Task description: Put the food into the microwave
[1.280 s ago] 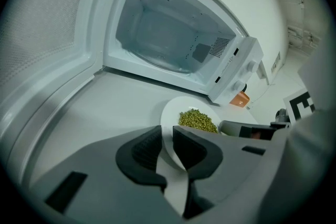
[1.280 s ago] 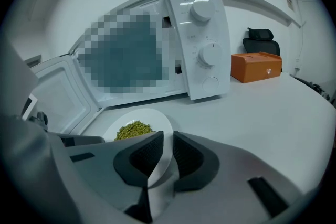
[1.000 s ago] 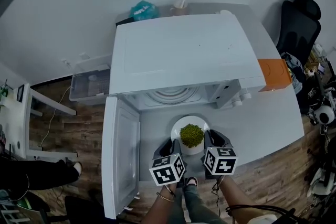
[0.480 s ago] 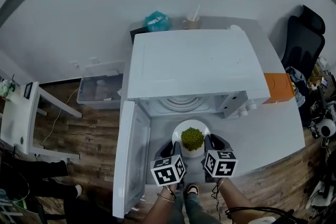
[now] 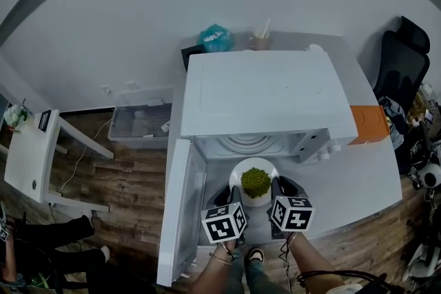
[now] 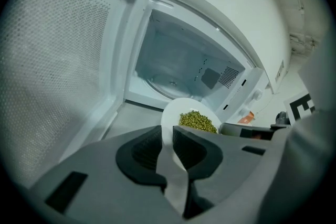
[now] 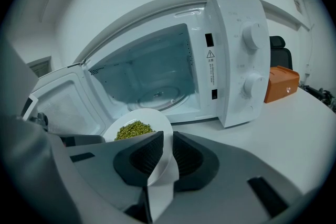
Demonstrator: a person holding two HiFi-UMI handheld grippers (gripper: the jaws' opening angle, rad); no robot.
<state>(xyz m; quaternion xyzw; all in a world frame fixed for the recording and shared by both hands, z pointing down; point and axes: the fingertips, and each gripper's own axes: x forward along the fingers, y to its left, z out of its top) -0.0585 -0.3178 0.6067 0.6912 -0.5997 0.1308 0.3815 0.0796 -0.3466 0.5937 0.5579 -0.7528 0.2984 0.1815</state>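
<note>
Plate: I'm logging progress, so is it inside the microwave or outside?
Outside. The left gripper and right gripper clamp the plate in front of the open microwave, whose turntable is bare.

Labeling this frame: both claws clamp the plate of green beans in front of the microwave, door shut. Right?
Not quite: the microwave door is open, swung to the left, as the head view shows. The rest holds: left claw and right claw both clamp the plate of green beans before the microwave.
</note>
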